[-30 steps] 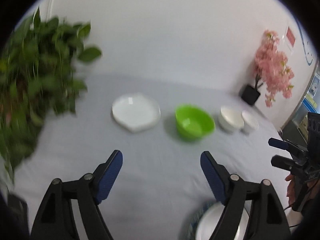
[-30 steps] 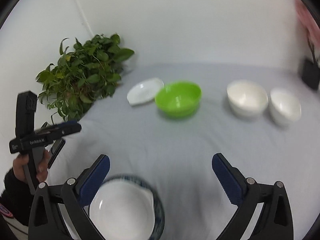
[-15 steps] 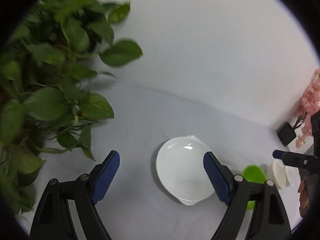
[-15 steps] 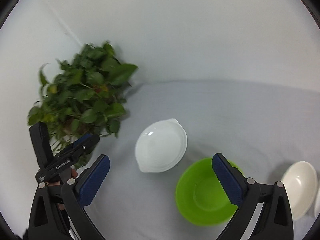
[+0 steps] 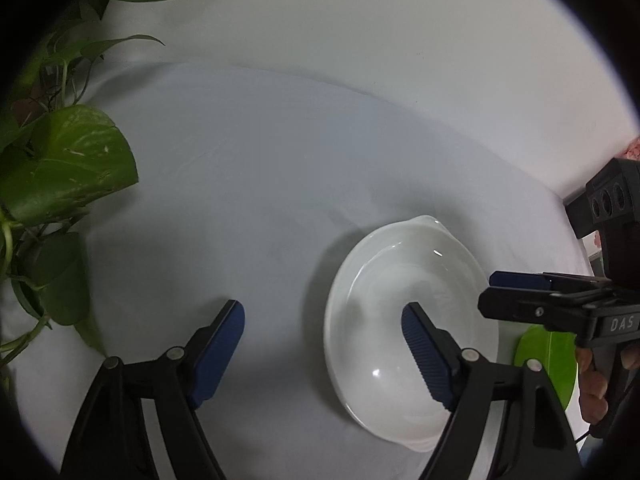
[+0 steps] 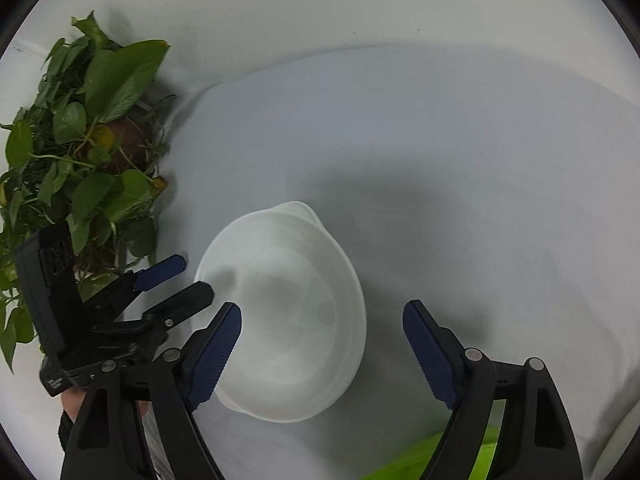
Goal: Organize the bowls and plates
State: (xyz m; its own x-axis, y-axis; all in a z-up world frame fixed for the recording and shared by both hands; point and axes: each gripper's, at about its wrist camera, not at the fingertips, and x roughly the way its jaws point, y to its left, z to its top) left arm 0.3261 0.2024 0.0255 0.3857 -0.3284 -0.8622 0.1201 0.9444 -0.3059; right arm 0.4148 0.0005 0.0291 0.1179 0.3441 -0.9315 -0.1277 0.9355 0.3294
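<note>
Both hand-held grippers are seen spread, their jaws just narrowed with nothing pinched: the left hand-held gripper straddles the near-left rim of a glossy white plate, the right hand-held gripper its right half. The plate lies on the grey surface. A green bowl is cut off behind gripper arms; beyond, a leafy plant is seen

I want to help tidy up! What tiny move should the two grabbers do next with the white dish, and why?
Probably lower both a little and close on the dish's edges. The white dish lies flat on the grey cloth. The left gripper and right gripper are open, jaws just narrowing, each straddling one side of its rim, pads not yet pressing it.
</note>
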